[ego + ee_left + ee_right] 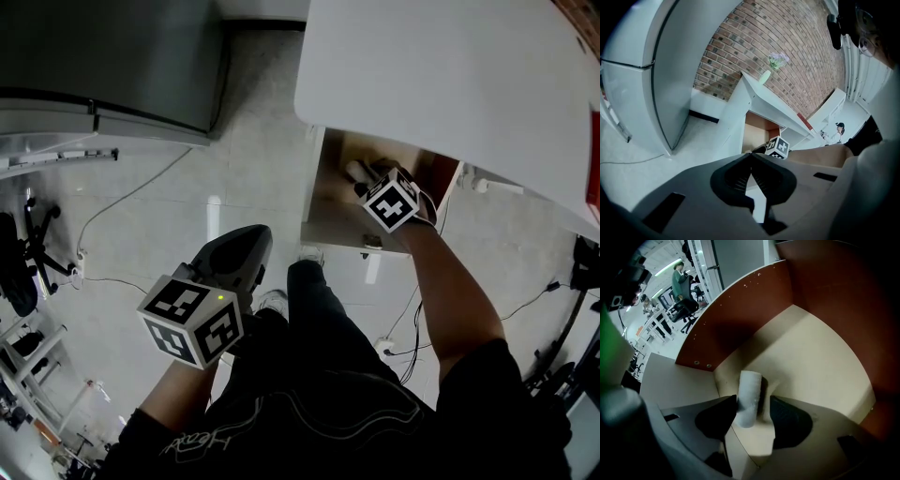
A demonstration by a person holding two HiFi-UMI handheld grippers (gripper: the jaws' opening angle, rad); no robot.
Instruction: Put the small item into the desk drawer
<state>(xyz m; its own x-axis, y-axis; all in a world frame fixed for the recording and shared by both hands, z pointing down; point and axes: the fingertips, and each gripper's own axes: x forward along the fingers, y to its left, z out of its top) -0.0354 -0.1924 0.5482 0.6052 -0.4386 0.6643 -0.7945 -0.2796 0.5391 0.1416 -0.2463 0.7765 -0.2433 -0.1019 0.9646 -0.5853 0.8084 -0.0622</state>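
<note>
Small white roll (750, 387) is sitting in the drawer (815, 352) between the wide-open right tongs (753, 403), not squeezed, while the left tongs (751, 157) are hanging shut and empty.

The roll (749, 401) is being shown in white. The drawer (820, 352) is being seen with a beige floor and red-brown walls. Black-and-white square markers are being displayed on the left cube (192, 321) and right cube (390, 201). The desk (441, 75) is being seen as white, the wall (787, 42) as red brick, and the flowers (778, 59) as lilac.
</note>
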